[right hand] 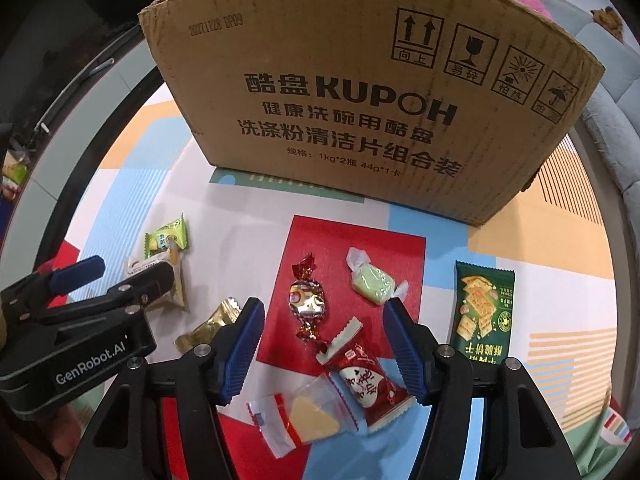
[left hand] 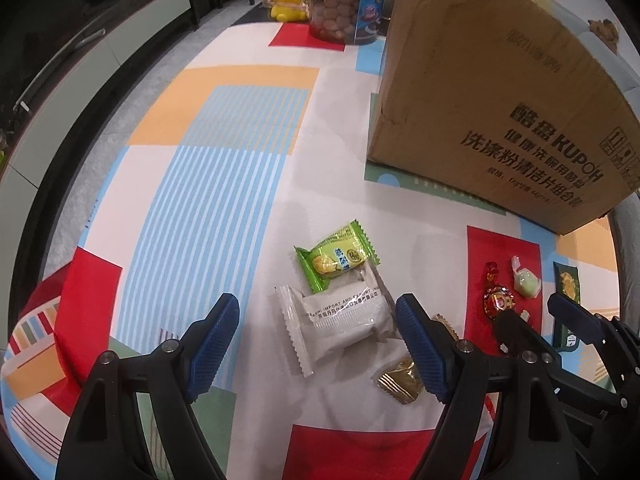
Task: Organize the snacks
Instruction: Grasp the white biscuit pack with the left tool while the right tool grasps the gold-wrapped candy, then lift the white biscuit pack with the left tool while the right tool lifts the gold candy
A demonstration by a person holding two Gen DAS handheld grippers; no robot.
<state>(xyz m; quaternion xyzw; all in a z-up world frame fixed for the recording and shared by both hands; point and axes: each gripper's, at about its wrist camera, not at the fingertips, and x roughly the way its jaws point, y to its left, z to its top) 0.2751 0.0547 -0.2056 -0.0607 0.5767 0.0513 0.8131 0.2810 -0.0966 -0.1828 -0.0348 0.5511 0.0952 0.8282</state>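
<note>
The left gripper [left hand: 316,344] points steeply down at the patterned worktop [left hand: 224,184], its 2 blue fingers [left hand: 212,344] wide apart and clamped on nothing. A white snack packet [left hand: 340,326] lies flat between them, closer to the finger on the right of the view, with a green snack packet [left hand: 336,260] just beyond the fingertips, overlapping the white one's far edge. A gold-wrapped snack [left hand: 400,380] lies partly under that same finger.

The right gripper [right hand: 324,344] also points down, its fingers [right hand: 244,344] apart with nothing pressed between the pads. Between them lies a red snack packet [right hand: 364,388]; whether a pad touches it cannot be told. A clear packet with a yellow wedge [right hand: 308,420] sits just nearer than the fingertips. A red foil candy [right hand: 306,300] and a pale green wrapped sweet [right hand: 374,286] lie just beyond the fingertips on a red patch, and a dark green cracker packet [right hand: 480,312] lies outside the finger on the right of the view. A cardboard box [right hand: 360,100] stands upright well beyond all the snacks.
</note>
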